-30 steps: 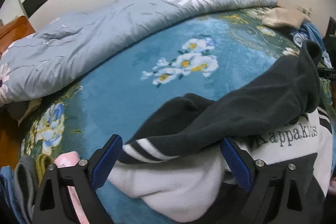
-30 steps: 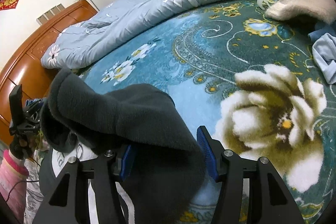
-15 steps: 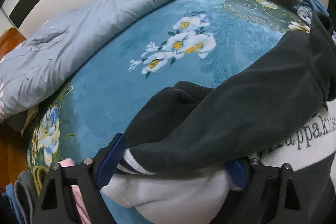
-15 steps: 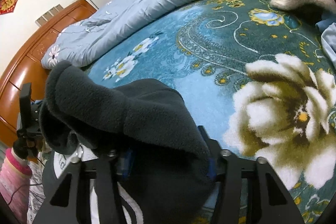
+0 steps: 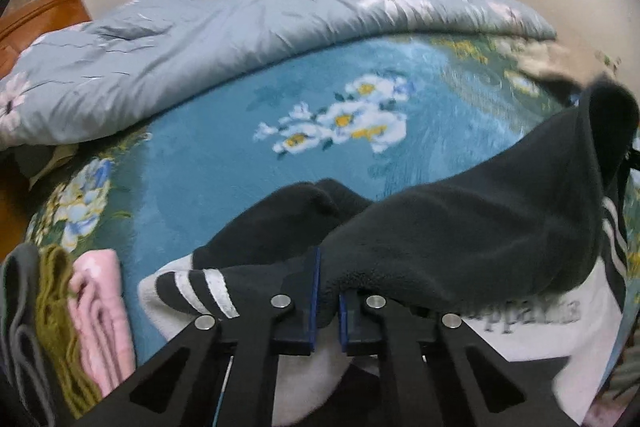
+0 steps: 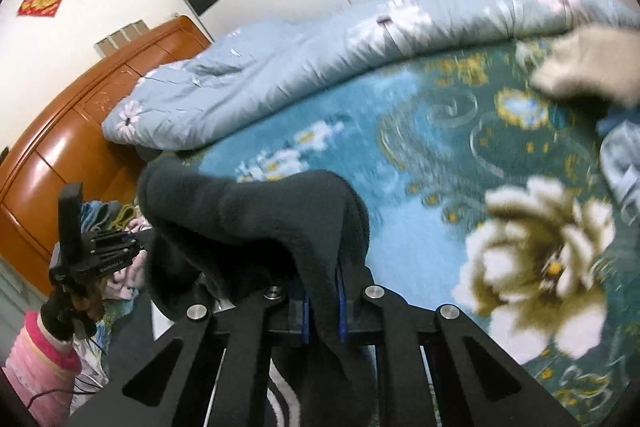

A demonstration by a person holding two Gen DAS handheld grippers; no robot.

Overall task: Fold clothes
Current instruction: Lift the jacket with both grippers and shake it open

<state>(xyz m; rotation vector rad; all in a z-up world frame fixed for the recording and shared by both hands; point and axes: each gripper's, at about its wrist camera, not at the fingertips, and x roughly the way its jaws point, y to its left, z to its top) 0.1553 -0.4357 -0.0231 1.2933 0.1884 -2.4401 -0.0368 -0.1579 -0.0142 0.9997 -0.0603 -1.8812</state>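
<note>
From the left wrist, the left gripper (image 5: pixel 326 301) is clamped on the dark fleece jacket (image 5: pixel 460 239) — its fabric rises away to the right over the blue floral blanket (image 5: pixel 224 163).

From the right wrist, the right gripper (image 6: pixel 322 303) pinches the same jacket's fold — it arches leftward just ahead.

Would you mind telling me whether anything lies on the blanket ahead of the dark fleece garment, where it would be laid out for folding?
Nothing visible does: the blue floral blanket ahead of the dark fleece garment is bare up to the rolled grey-blue quilt.
</note>
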